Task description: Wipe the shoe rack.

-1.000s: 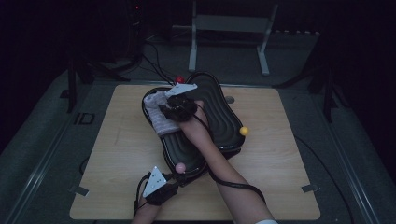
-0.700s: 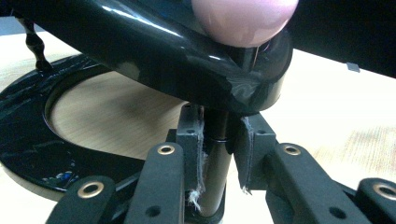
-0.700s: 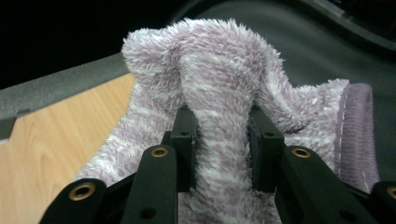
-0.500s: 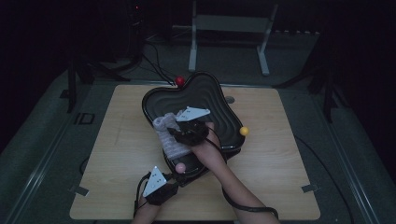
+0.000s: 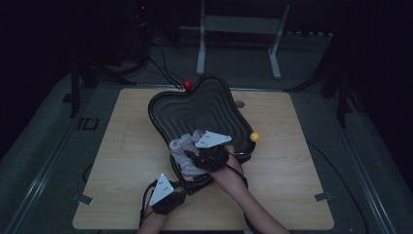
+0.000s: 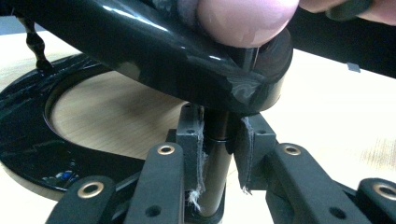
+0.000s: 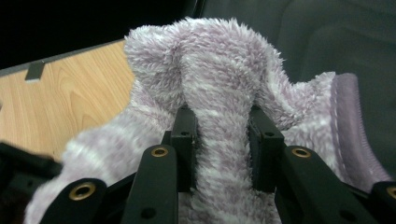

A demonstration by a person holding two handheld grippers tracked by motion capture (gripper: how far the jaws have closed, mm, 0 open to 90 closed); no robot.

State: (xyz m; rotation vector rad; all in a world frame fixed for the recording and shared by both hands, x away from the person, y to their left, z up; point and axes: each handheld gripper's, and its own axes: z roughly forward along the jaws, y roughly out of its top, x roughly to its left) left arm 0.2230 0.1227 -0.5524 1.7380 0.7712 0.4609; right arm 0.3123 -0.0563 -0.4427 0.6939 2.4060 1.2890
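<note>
A black ribbed tray stands on a post above the wooden table. My right gripper is shut on a fluffy lilac cloth that lies on the tray's near end. In the right gripper view the cloth bulges up between the pads of the right gripper. My left gripper sits under the tray's near tip. In the left gripper view it is shut on the tray's black post, below the tray's underside and a pink ball.
A red ball tops the tray's far tip and a yellow ball its right tip. The stand's black ring base rests on the table. Behind the table stand a grey metal frame and cables.
My right gripper has dragged the cloth from the tray's far left part down to its near end, toward the person. The left gripper has kept still on the post.
</note>
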